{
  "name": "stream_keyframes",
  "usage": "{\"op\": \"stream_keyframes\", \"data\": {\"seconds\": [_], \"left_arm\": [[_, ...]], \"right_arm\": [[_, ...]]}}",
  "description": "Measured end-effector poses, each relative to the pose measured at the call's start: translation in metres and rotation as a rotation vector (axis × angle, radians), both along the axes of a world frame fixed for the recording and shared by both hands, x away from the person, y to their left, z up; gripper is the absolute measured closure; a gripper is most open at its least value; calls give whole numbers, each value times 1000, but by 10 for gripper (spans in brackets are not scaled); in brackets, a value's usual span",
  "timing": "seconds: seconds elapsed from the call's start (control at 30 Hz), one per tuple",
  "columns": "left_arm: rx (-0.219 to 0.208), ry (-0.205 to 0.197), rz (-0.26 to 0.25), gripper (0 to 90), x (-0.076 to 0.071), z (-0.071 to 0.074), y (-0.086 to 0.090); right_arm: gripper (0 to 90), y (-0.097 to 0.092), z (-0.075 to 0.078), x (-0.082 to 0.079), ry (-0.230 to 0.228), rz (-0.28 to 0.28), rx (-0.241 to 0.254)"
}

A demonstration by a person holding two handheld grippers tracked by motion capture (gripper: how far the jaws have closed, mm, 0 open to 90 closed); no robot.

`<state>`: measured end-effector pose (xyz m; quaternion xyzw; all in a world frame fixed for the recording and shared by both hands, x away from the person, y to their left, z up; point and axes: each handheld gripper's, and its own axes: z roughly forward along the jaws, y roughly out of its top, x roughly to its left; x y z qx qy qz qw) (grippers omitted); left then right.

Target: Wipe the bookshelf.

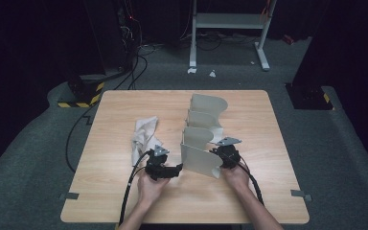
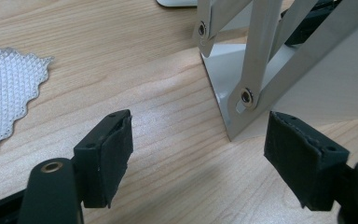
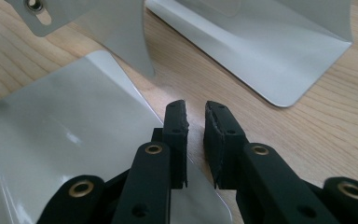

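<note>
High view: right claw (image 1: 219,154) is nearly closing, jaws narrow and empty, beside the rack (image 1: 202,134); left claw (image 1: 178,169), jaws wide, is facing its near corner.

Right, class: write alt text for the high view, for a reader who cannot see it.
A person's two hands hold black grippers at either end of a folding white metal rack standing on a wooden table: left gripper at its near corner, right gripper at its near right edge. A crumpled cloth lies left.
</note>
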<state>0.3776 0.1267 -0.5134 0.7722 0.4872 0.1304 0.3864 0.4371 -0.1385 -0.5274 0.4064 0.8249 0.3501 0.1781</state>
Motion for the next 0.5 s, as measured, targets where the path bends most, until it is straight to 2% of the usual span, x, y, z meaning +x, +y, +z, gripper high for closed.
{"op": "stream_keyframes", "data": {"seconds": [0.37, 0.4, 0.43, 0.5], "left_arm": [[5, 11, 6, 242, 0, -1, 2], [4, 9, 11, 243, 0, 0, 3], [2, 9, 12, 245, 0, 0, 4], [-4, 5, 20, 250, 0, 0, 5]], "right_arm": [[796, 11, 0, -2, 4, 9, 2], [773, 13, 0, -2, 31, 42, 37], [760, 18, 0, -4, 31, 55, 38], [770, 30, 0, -9, -15, 73, -14]]}}
